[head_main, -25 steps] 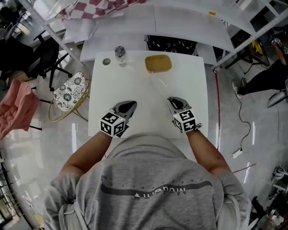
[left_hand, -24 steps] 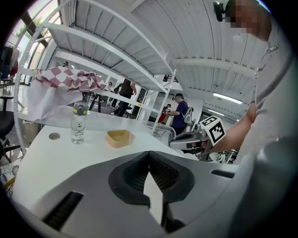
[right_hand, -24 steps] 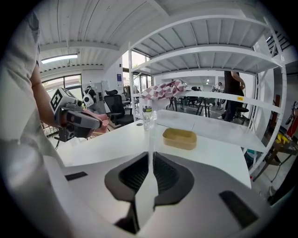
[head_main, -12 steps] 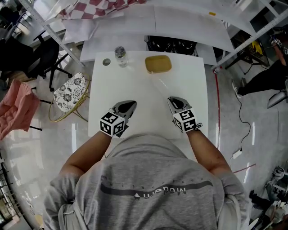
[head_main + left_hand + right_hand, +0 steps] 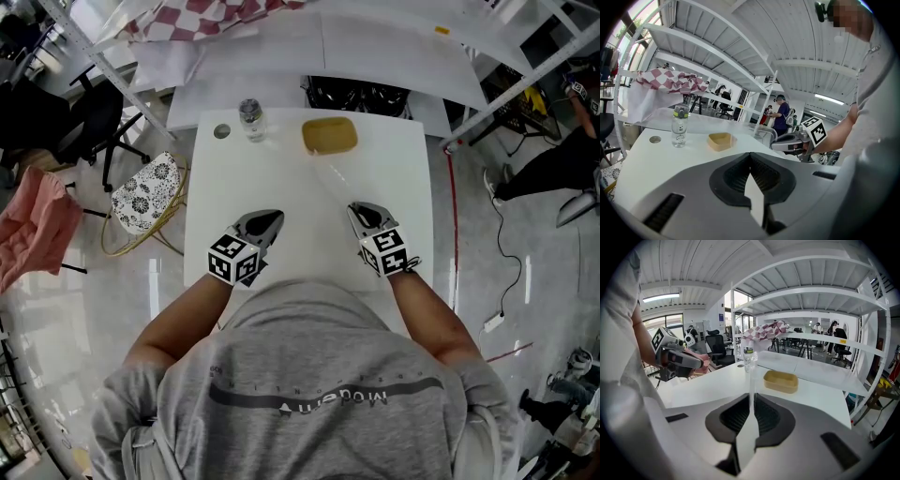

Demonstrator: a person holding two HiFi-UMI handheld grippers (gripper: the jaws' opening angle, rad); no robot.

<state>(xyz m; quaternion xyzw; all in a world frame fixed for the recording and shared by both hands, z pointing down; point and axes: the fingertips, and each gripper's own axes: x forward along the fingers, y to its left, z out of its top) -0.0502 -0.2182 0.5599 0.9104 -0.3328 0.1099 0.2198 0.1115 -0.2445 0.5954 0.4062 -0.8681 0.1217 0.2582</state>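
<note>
With left gripper (image 5: 269,218) and right gripper (image 5: 361,209) pressed shut on nothing, well short of the bottle (image 5: 249,116) at 11 o'clock and yellow dish (image 5: 329,134) at 12 — easy to topple that bottle by nudging in unopened.

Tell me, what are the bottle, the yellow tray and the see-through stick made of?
Bottle: clear plastic, probably; the background shows through it. Tray: matte yellowish, maybe plastic or wood; no shine. Stick in the right hand-held gripper: clear and glossy, plastic or glass, can't tell.
</note>
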